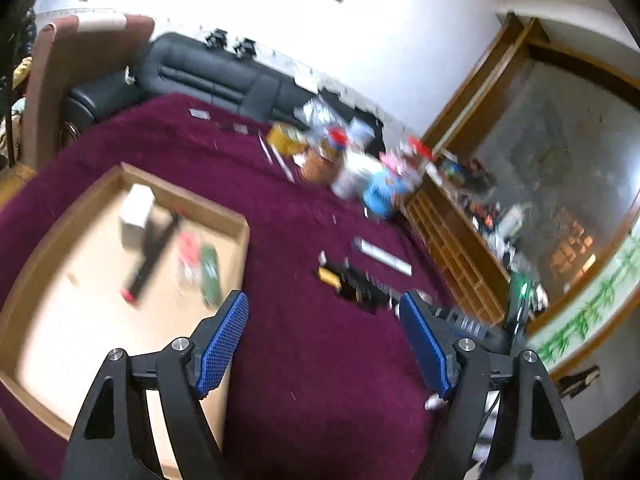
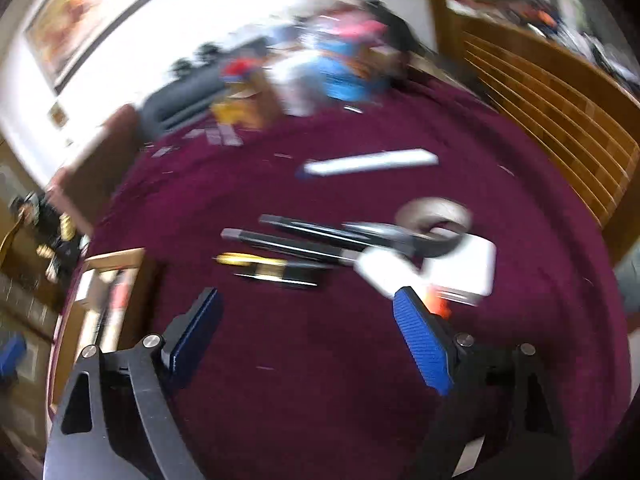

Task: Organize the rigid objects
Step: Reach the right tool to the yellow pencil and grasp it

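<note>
Across the maroon cloth (image 1: 304,360) the wooden tray (image 1: 240,248) sits to my left, holding a white box (image 1: 136,210), a black tool and a green packet, all blurred; my left gripper (image 1: 324,344) hangs spread and empty above the cloth, my right gripper (image 2: 306,332) likewise wide apart, near black pens (image 2: 296,240), a white ruler (image 2: 368,162) and a tape roll (image 2: 436,220)

Black-framed gripper (image 1: 324,344) with blue ribbed pads (image 1: 222,346), silver screws.
</note>
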### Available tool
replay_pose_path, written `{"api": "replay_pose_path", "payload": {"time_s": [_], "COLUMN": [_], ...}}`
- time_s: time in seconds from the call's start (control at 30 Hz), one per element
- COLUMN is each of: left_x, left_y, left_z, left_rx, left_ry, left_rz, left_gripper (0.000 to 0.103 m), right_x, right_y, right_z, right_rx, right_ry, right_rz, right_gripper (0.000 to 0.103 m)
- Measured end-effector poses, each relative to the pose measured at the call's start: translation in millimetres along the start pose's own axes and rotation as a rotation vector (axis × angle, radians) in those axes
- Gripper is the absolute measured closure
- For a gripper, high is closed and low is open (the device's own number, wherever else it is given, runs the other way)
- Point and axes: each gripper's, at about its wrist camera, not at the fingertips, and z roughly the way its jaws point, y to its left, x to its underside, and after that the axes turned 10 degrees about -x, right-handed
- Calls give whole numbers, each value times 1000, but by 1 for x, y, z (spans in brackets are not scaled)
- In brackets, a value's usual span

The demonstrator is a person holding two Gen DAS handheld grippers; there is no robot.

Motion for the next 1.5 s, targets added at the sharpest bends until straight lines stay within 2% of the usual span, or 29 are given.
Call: {"api": "replay_pose_path", "payload": {"time_s": [0.03,0.13,0.3,0.47,0.57,0.6,0.63,0.7,0.77,0.83,0.93,1.0,1.1,1.23,1.27,1.3,1.43,1.5], "left_x": [7,23,43,56,55,53,52,52,52,54,57,60,64,63,62,62,60,60], "left_y": [-7,-24,-43,-46,-34,-30,-25,-20,-17,-17,-17,-19,-23,-21,-19,-18,-15,-13], "left_z": [10,27,40,31,30,31,31,32,36,40,45,46,44,40,39,39,39,41], "left_rx": [-6,-24,-46,-61,-76,-79,-80,-78,-66,-53,-41,-31,-27,-36,-37,-37,-47,-55], "left_ry": [40,106,184,186,182,182,180,180,192,205,223,233,233,222,222,221,217,218], "left_rz": [19,58,95,93,67,58,51,43,33,30,25,28,44,44,39,37,36,31], "left_gripper": [30,30,30,30,30,30,30,30,30,30,30,30,30,30,30,30,30,30], "right_x": [-1,-5,-16,-32,-31,-27,-23,-16,-4,5,5,2,2,-5,-5,-8,-14,-11], "right_y": [-13,-19,13,43,53,54,58,60,60,63,61,59,59,62,63,67,68,67], "right_z": [-2,-1,28,84,114,119,118,115,111,96,72,68,84,119,124,127,135,131], "right_rx": [20,21,-99,-198,-147,-159,-149,-228,-396,-477,-398,-262,-143,-100,-88,-39,37,63], "right_ry": [4,25,99,208,260,293,277,332,434,449,357,294,279,302,305,270,285,301], "right_rz": [1,-37,-162,-179,-170,-153,-167,-137,-51,-45,-94,-154,-222,-271,-281,-314,-321,-335], "right_gripper": [21,24,25,25,25,22,23,23,23,23,23,23,28,45,45,53,85,89]}}
